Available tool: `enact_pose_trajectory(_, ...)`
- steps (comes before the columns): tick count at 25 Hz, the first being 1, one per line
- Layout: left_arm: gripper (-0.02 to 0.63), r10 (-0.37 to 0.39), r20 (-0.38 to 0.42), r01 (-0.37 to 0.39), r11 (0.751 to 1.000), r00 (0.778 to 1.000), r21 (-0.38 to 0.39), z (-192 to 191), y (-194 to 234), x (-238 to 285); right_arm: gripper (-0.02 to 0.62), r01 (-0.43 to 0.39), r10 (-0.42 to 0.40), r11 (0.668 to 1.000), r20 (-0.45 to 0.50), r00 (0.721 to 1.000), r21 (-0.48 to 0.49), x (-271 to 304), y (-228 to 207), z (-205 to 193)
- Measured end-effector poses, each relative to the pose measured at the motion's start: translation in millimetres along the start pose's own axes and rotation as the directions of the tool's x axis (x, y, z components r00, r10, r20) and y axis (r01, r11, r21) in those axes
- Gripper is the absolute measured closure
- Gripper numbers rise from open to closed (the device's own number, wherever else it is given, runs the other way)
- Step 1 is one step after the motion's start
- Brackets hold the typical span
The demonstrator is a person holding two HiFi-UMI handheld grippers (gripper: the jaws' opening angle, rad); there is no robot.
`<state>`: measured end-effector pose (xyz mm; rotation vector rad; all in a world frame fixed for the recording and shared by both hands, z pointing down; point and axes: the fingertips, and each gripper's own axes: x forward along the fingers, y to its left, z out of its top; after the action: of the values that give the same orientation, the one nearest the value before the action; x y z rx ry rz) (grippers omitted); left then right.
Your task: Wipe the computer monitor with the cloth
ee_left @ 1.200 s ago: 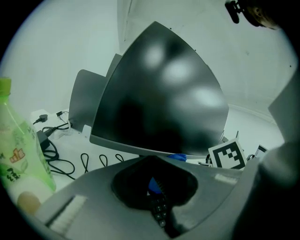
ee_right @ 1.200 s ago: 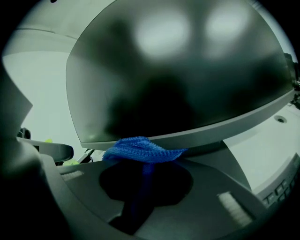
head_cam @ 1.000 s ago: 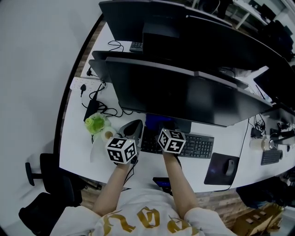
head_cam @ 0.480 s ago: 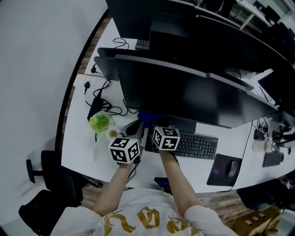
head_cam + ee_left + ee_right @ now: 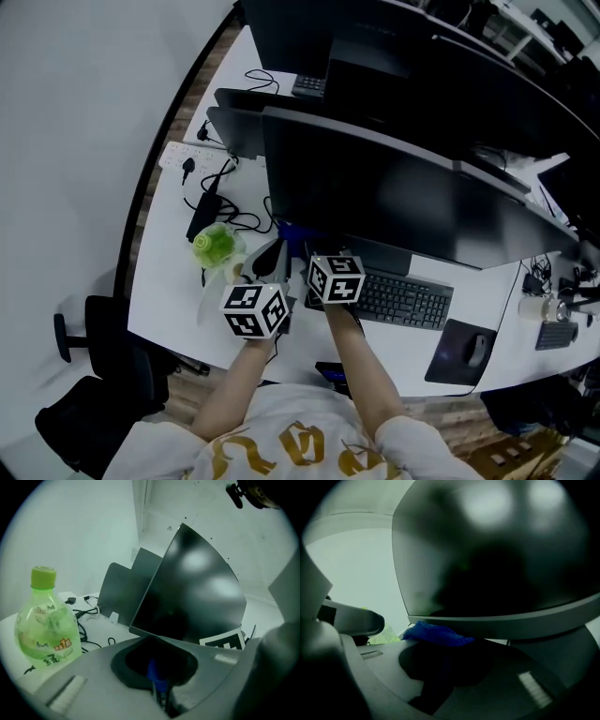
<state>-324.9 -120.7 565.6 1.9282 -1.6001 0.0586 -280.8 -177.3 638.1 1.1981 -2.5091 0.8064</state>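
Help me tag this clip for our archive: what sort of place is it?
Most likely an open-plan office: a white desk carries a large monitor, a keyboard and a mouse on a pad, and more monitors stand in rows behind it.

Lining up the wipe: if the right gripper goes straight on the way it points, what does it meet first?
The blue cloth, bunched just ahead of the jaws of the right gripper, likely comes first. Close behind it is the lower edge of the monitor. The depth between them is unclear.
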Motion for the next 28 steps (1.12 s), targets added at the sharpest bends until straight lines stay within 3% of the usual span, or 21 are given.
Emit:
enact_pose_trajectory(10, 0.606, 0.018, 0.025, -0.017, 0.999, 1.0, -0.037, 9, 21, -9, 0.515, -0.179, 0.179, 0.984, -0.046, 0.983, 0.004, 13, 47, -12)
enact_pose_trajectory(19, 0.606, 0.035, 0.1, -0.034, 0.999, 0.994, -0.007, 29, 7, -22, 0.515, -0.317, 0.322, 0.945, -0.054, 0.945, 0.077, -39, 57, -26)
enact_pose_trajectory(24, 0.606, 0.043, 0.122, -0.045, 0.999, 0.992, 0.015, 31, -13, -25, 0.515, -0.299, 0.301, 0.953, -0.026, 0.953, 0.053, -88, 42, -22)
enact_pose_trajectory(28, 0.606, 0.025, 0.131, -0.03, 0.999, 0.991, 0.039, 32, -40, -23, 0.515, -0.229, 0.229, 0.973, 0.059, 0.972, 0.002, -129, 15, 11)
